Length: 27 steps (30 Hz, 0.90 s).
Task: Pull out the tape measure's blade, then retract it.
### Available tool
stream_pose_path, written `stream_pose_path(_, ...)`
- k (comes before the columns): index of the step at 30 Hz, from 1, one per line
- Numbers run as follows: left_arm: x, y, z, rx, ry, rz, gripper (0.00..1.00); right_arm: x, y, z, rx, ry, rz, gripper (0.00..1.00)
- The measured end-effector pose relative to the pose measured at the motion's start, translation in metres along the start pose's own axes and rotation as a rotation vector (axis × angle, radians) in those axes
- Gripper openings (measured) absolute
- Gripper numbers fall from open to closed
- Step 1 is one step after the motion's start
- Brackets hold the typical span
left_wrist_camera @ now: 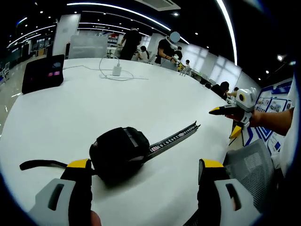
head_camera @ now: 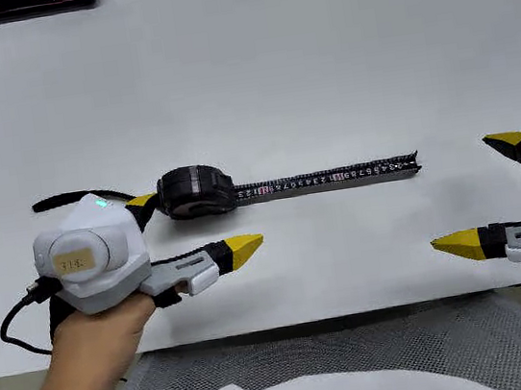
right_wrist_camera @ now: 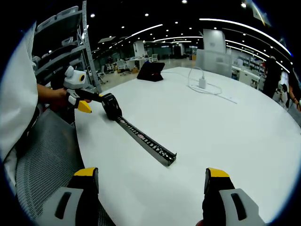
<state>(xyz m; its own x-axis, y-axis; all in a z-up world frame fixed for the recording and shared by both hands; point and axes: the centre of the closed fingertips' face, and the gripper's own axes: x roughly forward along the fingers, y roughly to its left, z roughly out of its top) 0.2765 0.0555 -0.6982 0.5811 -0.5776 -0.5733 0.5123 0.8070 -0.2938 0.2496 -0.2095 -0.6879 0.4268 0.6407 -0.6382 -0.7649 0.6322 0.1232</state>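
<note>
A black tape measure [head_camera: 196, 191] lies on the white table [head_camera: 319, 61], its blade [head_camera: 336, 178] drawn out to the right and flat on the surface, with a black strap [head_camera: 72, 197] trailing left. My left gripper [head_camera: 197, 225] is open around the case: the far fingertip [head_camera: 142, 203] is at the case's left end and the near fingertip lies well in front of it. In the left gripper view the case [left_wrist_camera: 120, 151] sits by the left jaw. My right gripper [head_camera: 474, 192] hangs open just beyond the blade's tip [right_wrist_camera: 169, 160], with nothing in it.
A dark keyboard [head_camera: 20, 4] lies at the table's far left edge. A grey mesh chair [head_camera: 362, 365] stands below the near edge. Farther off on the table are a dark tablet [left_wrist_camera: 43, 73] and a white charger with its cable [left_wrist_camera: 116, 70]. People stand beyond the table.
</note>
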Motion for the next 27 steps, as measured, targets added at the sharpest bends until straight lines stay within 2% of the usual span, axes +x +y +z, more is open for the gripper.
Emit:
stream_pose_path(3, 0.002, 0.001, 0.002, -0.035, -0.020, 0.022, 0.91, 0.001, -0.001, 0.000, 0.000, 0.000, 0.000, 0.92)
stream_pose_path(6, 0.006, 0.000, 0.000, -0.038, -0.020, 0.048, 0.92, 0.001, -0.001, 0.000, 0.000, 0.000, 0.004, 0.92)
stream_pose_path(8, 0.007, 0.001, 0.002, -0.061, -0.038, 0.067, 0.93, 0.002, -0.002, -0.001, -0.001, 0.005, 0.009, 0.91)
stream_pose_path(15, 0.013, 0.007, 0.000, -0.060, -0.045, 0.138, 0.90, 0.001, -0.010, 0.000, -0.019, 0.015, 0.016, 0.87)
stream_pose_path(17, 0.015, 0.010, 0.001, -0.076, -0.061, 0.156, 0.89, 0.001, -0.012, 0.001, -0.026, 0.019, 0.021, 0.85)
stream_pose_path(27, 0.020, 0.018, 0.000, -0.076, -0.072, 0.249, 0.82, 0.008, -0.018, 0.000, -0.094, 0.069, 0.060, 0.77)
